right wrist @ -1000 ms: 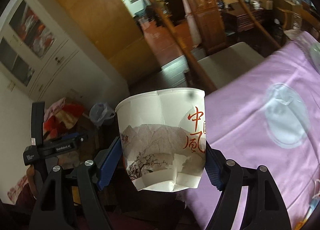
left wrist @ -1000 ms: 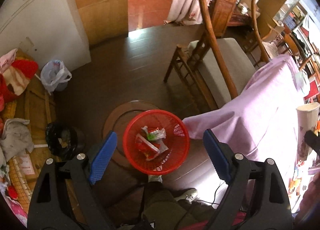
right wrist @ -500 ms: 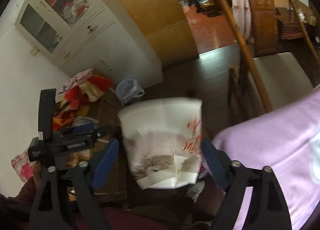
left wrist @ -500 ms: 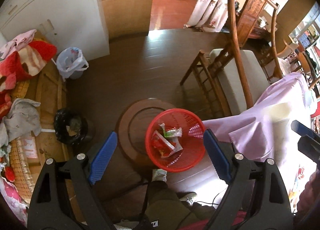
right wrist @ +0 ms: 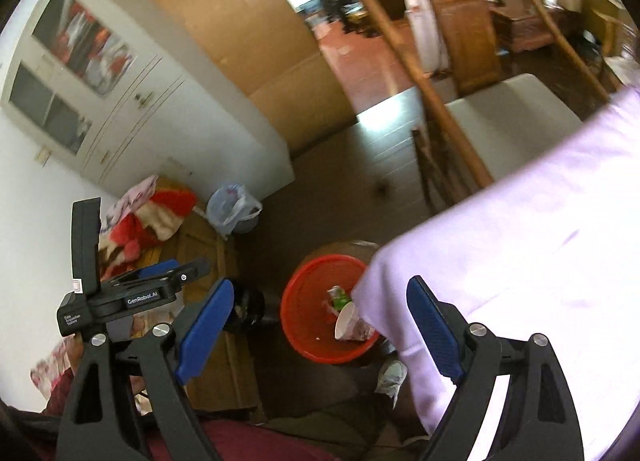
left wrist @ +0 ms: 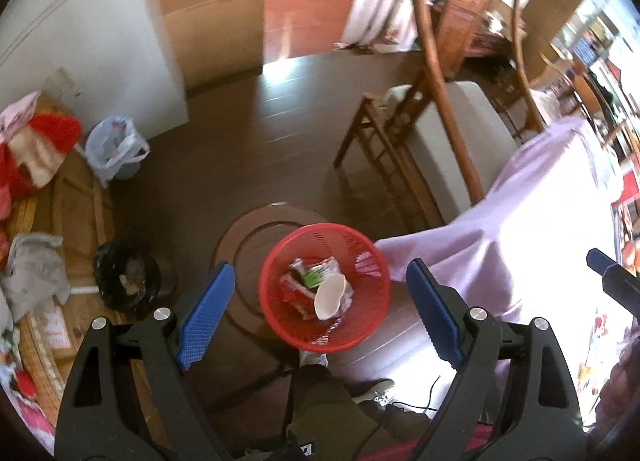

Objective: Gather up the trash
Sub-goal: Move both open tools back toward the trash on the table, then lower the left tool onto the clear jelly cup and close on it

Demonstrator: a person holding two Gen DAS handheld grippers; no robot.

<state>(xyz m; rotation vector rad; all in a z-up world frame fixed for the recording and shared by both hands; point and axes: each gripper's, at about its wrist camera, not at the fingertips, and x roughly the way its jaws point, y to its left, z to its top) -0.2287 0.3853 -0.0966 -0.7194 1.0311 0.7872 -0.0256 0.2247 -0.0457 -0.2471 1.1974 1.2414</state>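
Paper cup [left wrist: 330, 297] lies on its side inside the red basket [left wrist: 280, 325], on top of the wrappers [left wrist: 310, 277], its mouth turned up toward me. Both my tongs are empty with the jaws spread wide: the left gripper [left wrist: 320, 317] hangs above the basket, which shows between its two blue pads, and the right gripper [right wrist: 320, 325] hangs above the same basket from the side of the purple cloth [right wrist: 520, 241]. From the right tongs, the cloth edge covers a part of the basket rim just ahead of the right pad, and the cup [right wrist: 352, 323] lies just beside that edge. I judge this piece is done, and the step in hand is to go for the next trash — so I should lift my right tongs straight up first, to not catch the hanging cloth and not knock the light basket. I will keep the jaws wide while I turn toward the table, then look for what is really trash. On my left the black bin [left wrist: 128, 281] and the plastic bag [left wrist: 116, 149] stand well apart from the basket; I leave them. The basket is small and shallow — the next piece I must release low and over its middle, because a light cup can bounce out.
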